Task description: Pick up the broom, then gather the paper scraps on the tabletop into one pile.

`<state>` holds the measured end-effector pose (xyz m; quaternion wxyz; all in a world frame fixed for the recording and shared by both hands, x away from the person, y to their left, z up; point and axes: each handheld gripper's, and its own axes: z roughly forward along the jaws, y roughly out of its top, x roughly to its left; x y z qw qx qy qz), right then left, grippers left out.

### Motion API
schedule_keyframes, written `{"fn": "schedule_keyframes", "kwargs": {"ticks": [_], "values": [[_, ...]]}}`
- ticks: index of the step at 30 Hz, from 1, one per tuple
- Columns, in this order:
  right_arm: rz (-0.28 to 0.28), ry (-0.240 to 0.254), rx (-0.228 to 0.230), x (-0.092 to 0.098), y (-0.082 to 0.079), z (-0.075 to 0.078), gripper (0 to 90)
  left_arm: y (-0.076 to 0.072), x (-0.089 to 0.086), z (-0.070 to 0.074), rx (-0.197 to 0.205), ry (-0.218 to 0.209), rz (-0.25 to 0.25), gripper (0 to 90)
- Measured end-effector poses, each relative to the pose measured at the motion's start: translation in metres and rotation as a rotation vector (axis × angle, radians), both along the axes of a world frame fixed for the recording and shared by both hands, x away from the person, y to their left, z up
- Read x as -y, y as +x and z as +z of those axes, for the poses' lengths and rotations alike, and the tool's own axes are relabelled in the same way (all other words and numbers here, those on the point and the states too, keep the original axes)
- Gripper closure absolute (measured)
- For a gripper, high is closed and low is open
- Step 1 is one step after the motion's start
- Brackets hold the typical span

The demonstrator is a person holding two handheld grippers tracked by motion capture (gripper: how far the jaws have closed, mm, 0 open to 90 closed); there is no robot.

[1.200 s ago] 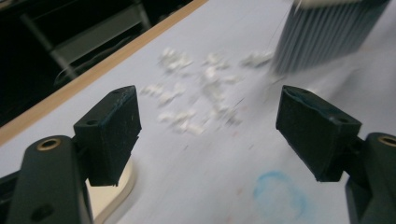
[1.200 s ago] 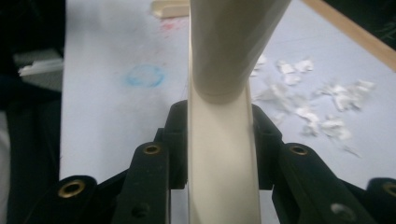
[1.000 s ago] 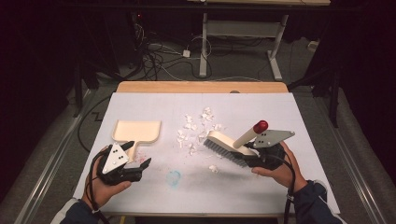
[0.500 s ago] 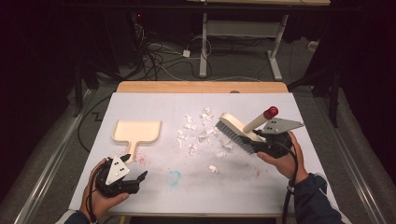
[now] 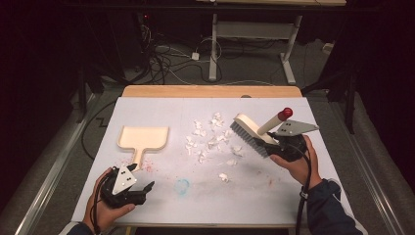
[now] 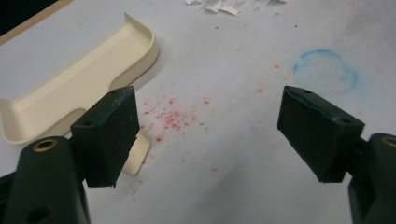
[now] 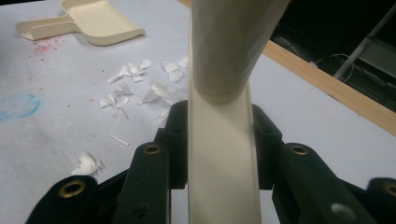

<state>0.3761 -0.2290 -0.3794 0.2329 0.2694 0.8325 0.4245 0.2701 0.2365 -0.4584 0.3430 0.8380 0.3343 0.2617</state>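
A cream brush point(image 5: 248, 129) with dark bristles and a red-tipped handle point(image 5: 285, 113) is held tilted at the right edge of a scatter of white paper scraps point(image 5: 211, 137). My right gripper point(image 5: 280, 147) is shut on the brush; in the right gripper view its cream back point(image 7: 222, 163) fills the gap between the jaws. A cream dustpan point(image 5: 144, 137) lies flat at the left, handle pointing to the near edge. My left gripper point(image 5: 133, 188) is open just short of that handle. In the left gripper view the handle end point(image 6: 138, 157) sits beside one jaw, outside the gap.
One loose scrap point(image 5: 223, 176) lies nearer the front. A blue ring mark point(image 5: 182, 186) and red specks point(image 5: 151, 164) stain the white table cover point(image 5: 161, 110). The table's wooden far edge point(image 5: 210, 91) borders dark floor with cables.
My right gripper has carried the brush farther back and to the right, past the scraps. My left gripper has drawn back a little toward the near edge, uncovering the dustpan handle.
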Motion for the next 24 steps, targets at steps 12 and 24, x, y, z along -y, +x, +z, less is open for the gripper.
{"fn": "schedule_keyframes", "kwargs": {"ticks": [12,24], "values": [[-0.042,-0.038,0.012,0.0,0.0,-0.004,67.7,-0.001,0.001,0.002,0.024,0.007,-0.022,20.0],[-0.09,-0.083,0.029,0.001,0.008,-0.012,67.7,0.003,0.004,-0.002,-0.022,0.002,-0.008,19.0]]}}
